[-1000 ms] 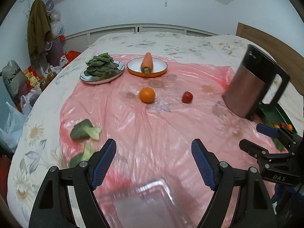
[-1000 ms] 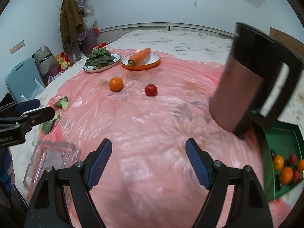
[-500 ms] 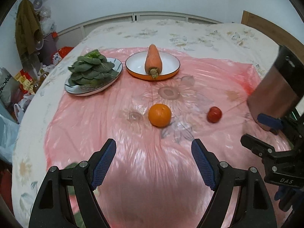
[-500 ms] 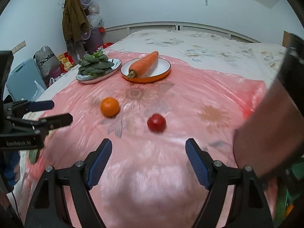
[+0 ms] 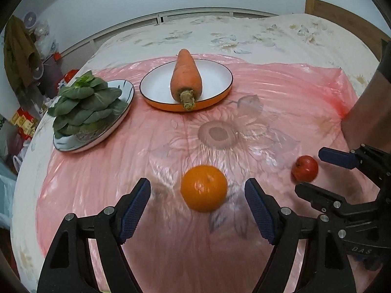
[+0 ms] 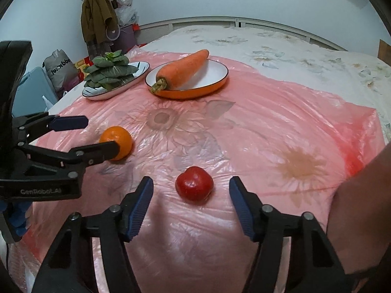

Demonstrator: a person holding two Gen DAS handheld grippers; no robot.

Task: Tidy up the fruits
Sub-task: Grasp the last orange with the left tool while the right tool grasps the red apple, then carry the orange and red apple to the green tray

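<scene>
Bare pink sheet (image 5: 281, 102) lies open between the orange (image 5: 204, 188), the red fruit (image 6: 194, 186) and the plates.

- The left wrist camera is sitting just behind its own fingers (image 5: 259, 210), looking steeply down and forward across the bed (image 5: 268, 31), close over the orange (image 5: 204, 188).
- The right wrist camera is riding behind its fingers (image 6: 240, 207) the same way, tilting down, close over the red fruit (image 6: 194, 186).
- Both are facing the far wall and sharing the pink plastic sheet (image 5: 281, 92), the carrot plate (image 5: 220, 73) and the greens plate (image 5: 127, 97).
- Each is catching the other gripper at its edge: the right gripper (image 5: 315, 171) here, the left gripper (image 6: 97, 134) there.
</scene>
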